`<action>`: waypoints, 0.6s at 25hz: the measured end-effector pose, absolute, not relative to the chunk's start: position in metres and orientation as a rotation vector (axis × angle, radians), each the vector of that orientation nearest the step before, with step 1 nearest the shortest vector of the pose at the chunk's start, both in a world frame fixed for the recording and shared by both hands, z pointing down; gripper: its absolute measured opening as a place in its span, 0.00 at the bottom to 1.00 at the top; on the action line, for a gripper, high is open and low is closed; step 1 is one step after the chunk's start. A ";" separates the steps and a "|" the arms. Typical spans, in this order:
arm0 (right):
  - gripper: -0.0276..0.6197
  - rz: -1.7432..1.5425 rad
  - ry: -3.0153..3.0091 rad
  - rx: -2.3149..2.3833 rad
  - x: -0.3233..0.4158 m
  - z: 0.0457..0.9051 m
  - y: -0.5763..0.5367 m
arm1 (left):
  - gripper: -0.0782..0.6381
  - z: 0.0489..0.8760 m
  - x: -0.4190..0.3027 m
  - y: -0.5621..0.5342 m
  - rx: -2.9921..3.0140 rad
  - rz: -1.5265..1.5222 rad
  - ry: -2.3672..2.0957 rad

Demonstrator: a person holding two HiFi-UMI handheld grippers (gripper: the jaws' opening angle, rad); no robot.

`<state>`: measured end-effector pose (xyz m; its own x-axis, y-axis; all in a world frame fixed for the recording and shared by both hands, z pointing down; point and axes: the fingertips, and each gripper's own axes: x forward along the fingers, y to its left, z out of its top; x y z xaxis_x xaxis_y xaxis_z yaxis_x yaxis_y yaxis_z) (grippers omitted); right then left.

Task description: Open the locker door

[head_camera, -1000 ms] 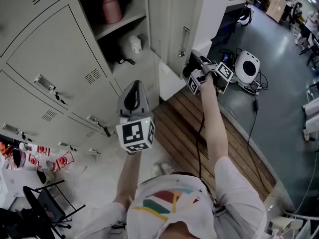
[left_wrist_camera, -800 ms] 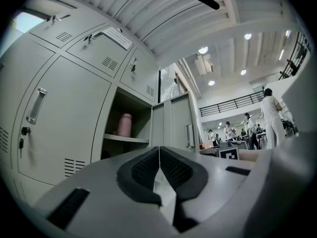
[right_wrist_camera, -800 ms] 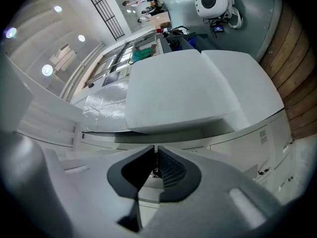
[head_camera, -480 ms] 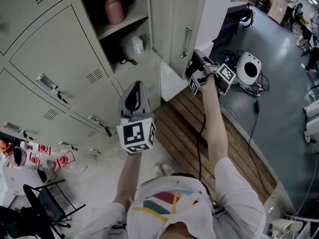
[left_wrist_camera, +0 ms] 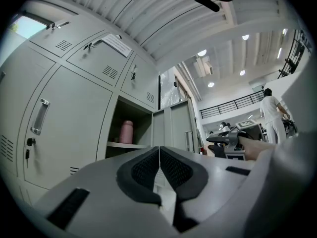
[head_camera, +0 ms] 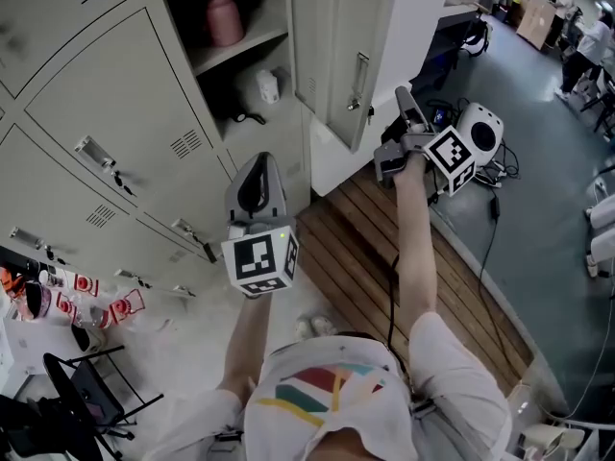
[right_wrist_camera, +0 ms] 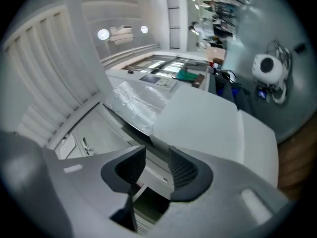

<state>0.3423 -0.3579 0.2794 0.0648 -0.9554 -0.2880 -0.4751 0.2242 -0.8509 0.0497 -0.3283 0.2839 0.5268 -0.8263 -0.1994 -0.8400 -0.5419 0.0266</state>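
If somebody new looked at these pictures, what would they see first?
Probably the open locker door, swung out near the top middle of the head view, with a pink bottle on the upper shelf inside. Just right of the door, the right gripper hangs with nothing between its jaws, which have just been opening.

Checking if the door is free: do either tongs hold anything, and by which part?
Nothing is held. The right tongs have just been opening, nothing between their jaws, clear of the locker door handle. The left tongs are shut and empty.
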 end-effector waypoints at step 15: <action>0.07 0.476 2.066 -1.895 0.167 0.166 -0.282 | 0.13 0.226 -0.004 -0.303 -2.539 0.396 1.566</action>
<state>0.1674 -0.2822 0.1658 -0.0873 -0.8979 -0.4314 -0.9962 0.0764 0.0427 -0.0038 -0.3028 0.2255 0.4261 -0.8570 -0.2897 -0.8918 -0.4518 0.0250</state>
